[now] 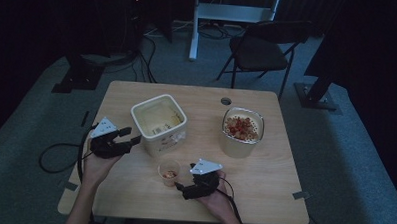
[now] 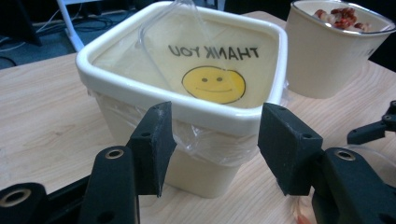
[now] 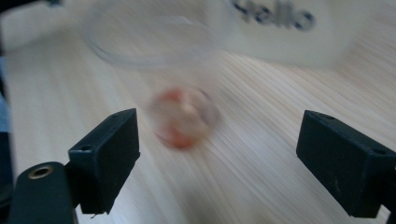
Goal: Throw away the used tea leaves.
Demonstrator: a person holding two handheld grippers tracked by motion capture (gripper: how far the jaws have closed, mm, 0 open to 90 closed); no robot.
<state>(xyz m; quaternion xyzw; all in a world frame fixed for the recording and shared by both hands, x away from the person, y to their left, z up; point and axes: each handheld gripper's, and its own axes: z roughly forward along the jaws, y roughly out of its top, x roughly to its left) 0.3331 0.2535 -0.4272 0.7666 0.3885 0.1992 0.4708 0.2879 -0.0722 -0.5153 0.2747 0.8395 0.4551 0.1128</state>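
Claws both released: left claw (image 2: 212,149) spread before the lined square tub (image 2: 187,84), right claw (image 3: 217,158) spread around the small clear cup (image 1: 169,172) mid-tabletop (image 1: 263,194). We judge a quick close could tip the light cup, spilling its contents.

A wooden table (image 1: 263,194) holds a square cream tub (image 1: 158,122) left of centre and a paper cup of cereal (image 1: 242,131) to its right. A small clear cup (image 1: 169,172) sits nearer, between the left gripper (image 1: 133,140) and right gripper (image 1: 180,187). A folding chair (image 1: 261,49) stands beyond the table.
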